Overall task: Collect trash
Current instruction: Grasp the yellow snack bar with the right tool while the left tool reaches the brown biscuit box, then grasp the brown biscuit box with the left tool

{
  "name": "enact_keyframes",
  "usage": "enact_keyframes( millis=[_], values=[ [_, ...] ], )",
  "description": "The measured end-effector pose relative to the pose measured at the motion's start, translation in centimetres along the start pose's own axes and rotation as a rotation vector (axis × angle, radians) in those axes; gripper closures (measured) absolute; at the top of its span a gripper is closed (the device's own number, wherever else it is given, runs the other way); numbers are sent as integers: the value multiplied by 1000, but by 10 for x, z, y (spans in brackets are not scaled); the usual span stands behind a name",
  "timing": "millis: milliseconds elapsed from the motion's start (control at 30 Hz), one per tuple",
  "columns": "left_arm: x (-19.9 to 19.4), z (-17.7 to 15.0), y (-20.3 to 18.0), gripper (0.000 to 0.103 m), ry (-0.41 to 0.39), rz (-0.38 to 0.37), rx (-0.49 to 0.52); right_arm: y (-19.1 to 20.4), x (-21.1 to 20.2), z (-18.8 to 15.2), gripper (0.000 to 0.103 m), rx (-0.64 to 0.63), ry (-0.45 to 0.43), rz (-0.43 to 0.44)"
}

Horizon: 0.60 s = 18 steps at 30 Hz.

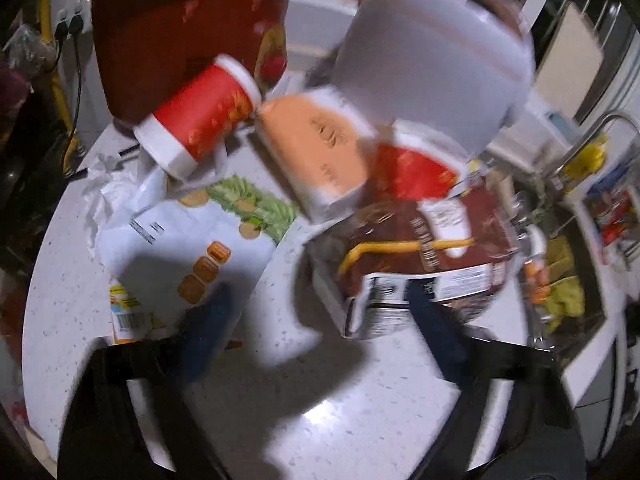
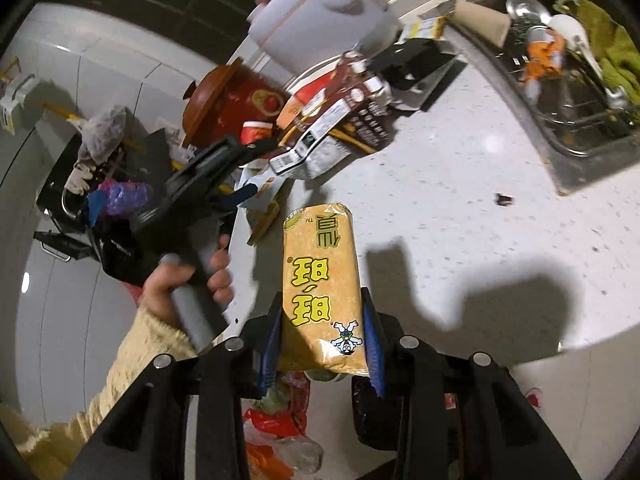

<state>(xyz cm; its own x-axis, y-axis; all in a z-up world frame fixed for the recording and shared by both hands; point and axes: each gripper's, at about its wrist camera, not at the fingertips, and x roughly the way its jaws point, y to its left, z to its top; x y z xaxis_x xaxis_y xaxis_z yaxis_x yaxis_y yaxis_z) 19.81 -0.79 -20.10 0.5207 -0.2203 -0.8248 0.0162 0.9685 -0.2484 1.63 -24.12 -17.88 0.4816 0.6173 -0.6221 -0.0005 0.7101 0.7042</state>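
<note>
My right gripper (image 2: 324, 340) has its blue pads (image 2: 370, 344) pressed on either side of a yellow snack packet (image 2: 320, 280), held out over the edge of the speckled white counter (image 2: 460, 208). My left gripper (image 1: 316, 312) hangs over the heap of litter with its jaws part open and nothing between them – the fingers (image 1: 208, 320) are bare. Ahead of it lie a white snack bag (image 1: 188, 236), a red-and-white cup (image 1: 200, 116) tipped on its side, an orange carton (image 1: 316, 152) and a brown wrapper (image 1: 424, 256), all bunched together. Beyond them stand a white kettle (image 1: 432, 52) and a red pot (image 1: 180, 28). The sink (image 2: 568, 80) sits to the right.
</note>
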Motion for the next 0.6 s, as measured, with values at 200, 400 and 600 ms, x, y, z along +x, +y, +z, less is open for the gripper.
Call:
enact_keyframes(
  millis=[200, 400, 600],
  values=[
    [2, -5, 5, 81, 34, -98, -36, -7, -11, 4, 66, 11, -23, 9],
    [-46, -15, 21, 83, -34, -204, -27, 4, -3, 7, 66, -25, -11, 21],
    [-91, -24, 46, 85, -90, -244, -43, 22, 5, 7, 66, -66, 18, 49]
  ],
)
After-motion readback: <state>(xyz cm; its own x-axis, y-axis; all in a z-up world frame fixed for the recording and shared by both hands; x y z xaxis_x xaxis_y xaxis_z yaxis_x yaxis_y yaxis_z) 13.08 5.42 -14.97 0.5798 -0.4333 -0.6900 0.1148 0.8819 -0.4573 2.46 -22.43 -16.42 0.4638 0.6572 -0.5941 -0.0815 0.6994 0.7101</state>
